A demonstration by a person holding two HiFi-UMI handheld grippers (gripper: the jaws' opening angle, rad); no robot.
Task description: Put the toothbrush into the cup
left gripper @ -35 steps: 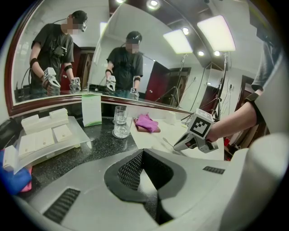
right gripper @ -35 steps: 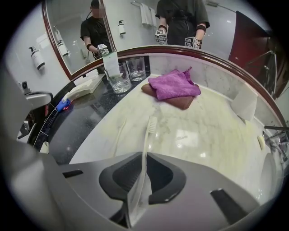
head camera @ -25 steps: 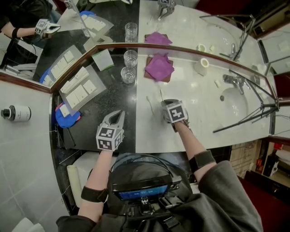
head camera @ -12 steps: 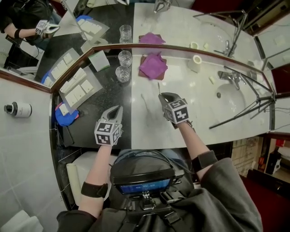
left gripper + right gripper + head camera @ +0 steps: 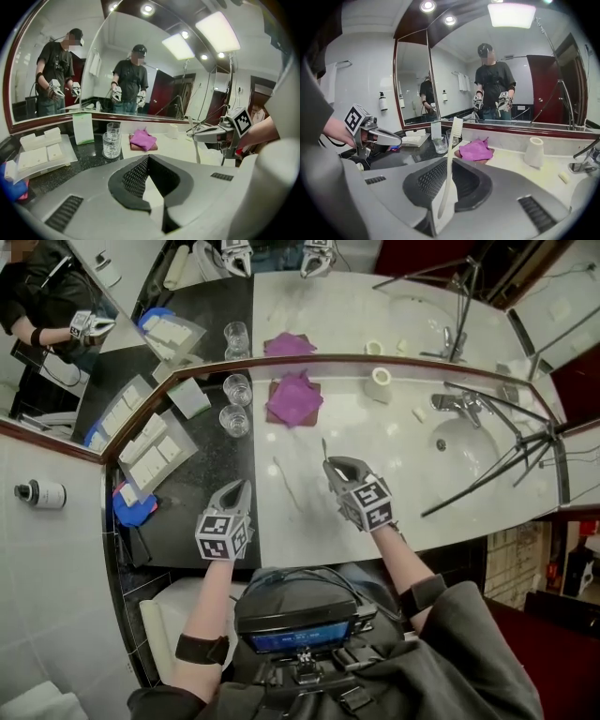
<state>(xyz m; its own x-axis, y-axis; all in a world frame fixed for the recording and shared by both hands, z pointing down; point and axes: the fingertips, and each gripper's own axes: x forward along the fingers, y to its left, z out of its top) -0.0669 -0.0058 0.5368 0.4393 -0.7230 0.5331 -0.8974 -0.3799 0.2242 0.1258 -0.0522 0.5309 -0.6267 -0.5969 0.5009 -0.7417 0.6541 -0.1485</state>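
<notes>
My right gripper (image 5: 330,465) is shut on a white toothbrush (image 5: 324,448) and holds it above the marble counter. In the right gripper view the toothbrush (image 5: 451,154) stands upright between the jaws, bristle head on top. Two glass cups (image 5: 234,420) (image 5: 237,388) stand at the back on the dark counter, left of and beyond the toothbrush; the same cups (image 5: 440,144) appear past the brush. My left gripper (image 5: 238,489) hovers shut and empty over the dark counter, short of the cups (image 5: 111,145).
A second white toothbrush (image 5: 286,484) lies on the counter between the grippers. A purple cloth (image 5: 293,397) sits right of the cups. A white tray of soaps (image 5: 145,451) is at left, a white roll (image 5: 381,382), tap (image 5: 459,404) and sink (image 5: 466,448) at right. Mirrors back the counter.
My right gripper has lifted off the counter with the toothbrush and tipped it more upright. My left gripper has moved a little up and forward.
</notes>
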